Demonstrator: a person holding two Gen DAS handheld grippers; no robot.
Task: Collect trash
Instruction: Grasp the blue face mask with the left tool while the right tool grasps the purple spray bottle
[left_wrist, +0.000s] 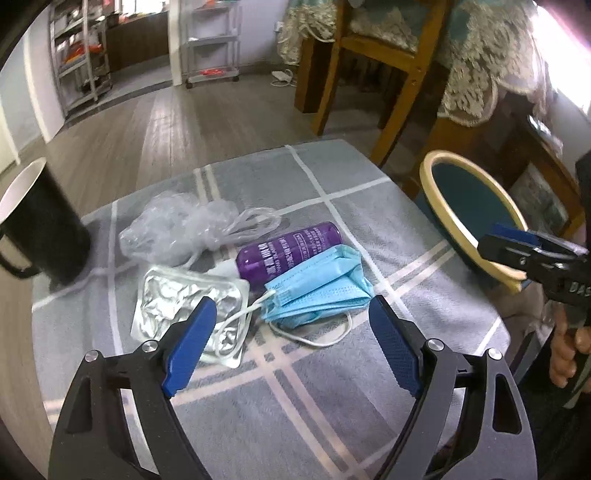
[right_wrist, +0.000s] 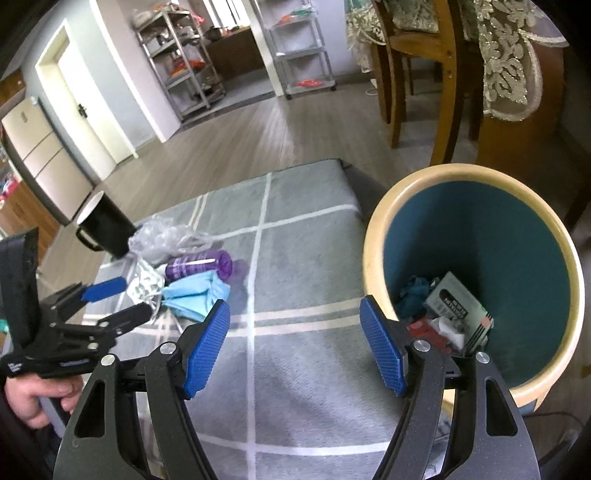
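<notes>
On the grey checked cloth (left_wrist: 332, 387) lie a blue face mask (left_wrist: 317, 291), a purple bottle (left_wrist: 288, 247) on its side, a crumpled clear plastic bag (left_wrist: 177, 229) and a silver foil wrapper (left_wrist: 184, 306). My left gripper (left_wrist: 291, 312) hangs open just above the mask and wrapper, touching neither. In the right wrist view the same pile shows at the left: mask (right_wrist: 195, 295), bottle (right_wrist: 199, 267), bag (right_wrist: 162, 236). My right gripper (right_wrist: 293, 308) is open and empty over bare cloth, between the pile and the teal bin (right_wrist: 373, 251).
A black mug (left_wrist: 40, 229) stands at the table's left edge. The cream-rimmed bin (left_wrist: 443, 199) sits off the right edge and holds a box (right_wrist: 458, 306) and other scraps. Wooden chairs (left_wrist: 399, 74) and a lace-covered table stand behind. A hand (right_wrist: 33, 398) grips the left tool.
</notes>
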